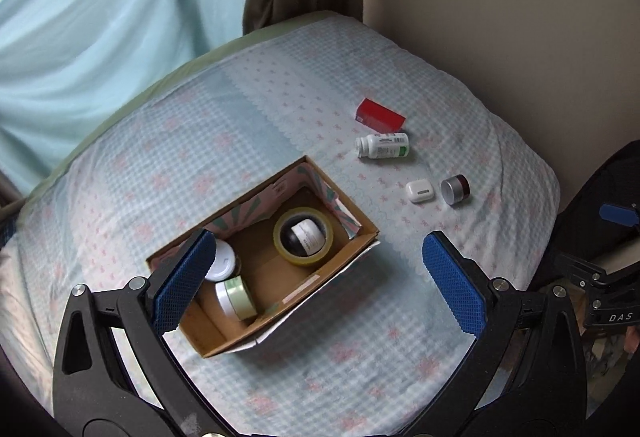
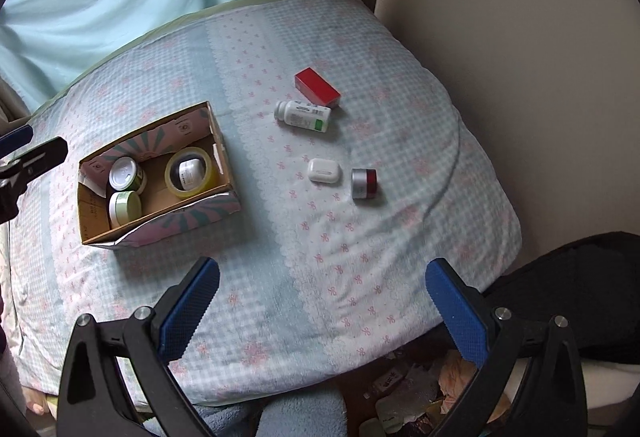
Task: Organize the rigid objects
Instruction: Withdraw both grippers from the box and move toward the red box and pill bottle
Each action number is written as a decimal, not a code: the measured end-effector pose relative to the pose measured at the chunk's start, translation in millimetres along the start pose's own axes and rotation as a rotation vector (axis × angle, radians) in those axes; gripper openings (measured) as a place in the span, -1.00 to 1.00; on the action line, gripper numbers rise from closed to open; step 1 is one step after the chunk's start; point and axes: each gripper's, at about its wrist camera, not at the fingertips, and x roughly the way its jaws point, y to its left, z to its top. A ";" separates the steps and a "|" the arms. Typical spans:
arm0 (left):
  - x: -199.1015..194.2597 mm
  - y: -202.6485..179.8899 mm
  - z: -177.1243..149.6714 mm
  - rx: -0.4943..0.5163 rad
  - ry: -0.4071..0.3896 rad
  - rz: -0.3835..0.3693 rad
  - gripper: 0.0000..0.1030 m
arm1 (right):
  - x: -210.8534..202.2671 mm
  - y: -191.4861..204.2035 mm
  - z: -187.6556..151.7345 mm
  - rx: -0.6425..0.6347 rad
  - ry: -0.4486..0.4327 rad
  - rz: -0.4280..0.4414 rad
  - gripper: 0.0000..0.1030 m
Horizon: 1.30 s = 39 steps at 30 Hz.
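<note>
Claws both spread wide and empty as we hover over the bed [image 2: 280, 297]: our left claw [image 1: 320, 281] hangs above the cardboard box [image 1: 356, 237], our right claw [image 2: 320, 313] over bare quilt. Inside the box we see a tape roll [image 2: 191, 173] ringed around a dark jar [image 2: 188, 169], plus a white-lidded jar [image 2: 124, 173] and a green jar [image 2: 125, 207]. Out on the quilt lie a red box [image 2: 318, 87], a pill bottle [image 2: 304, 115], an earbud case [image 2: 324, 170] and a small silver-lidded jar [image 2: 364, 183].
</note>
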 end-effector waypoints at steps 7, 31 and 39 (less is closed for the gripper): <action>52.3 -39.2 44.3 0.155 0.086 -0.002 1.00 | 27.7 -38.1 2.7 0.092 0.006 -0.001 1.00; 362.3 -158.6 110.6 0.956 0.359 -0.175 0.99 | 238.3 -86.6 55.8 0.228 0.104 -0.069 0.99; 415.3 -176.9 90.8 1.122 0.400 -0.196 0.77 | 302.2 -80.2 59.6 0.264 0.147 -0.022 0.79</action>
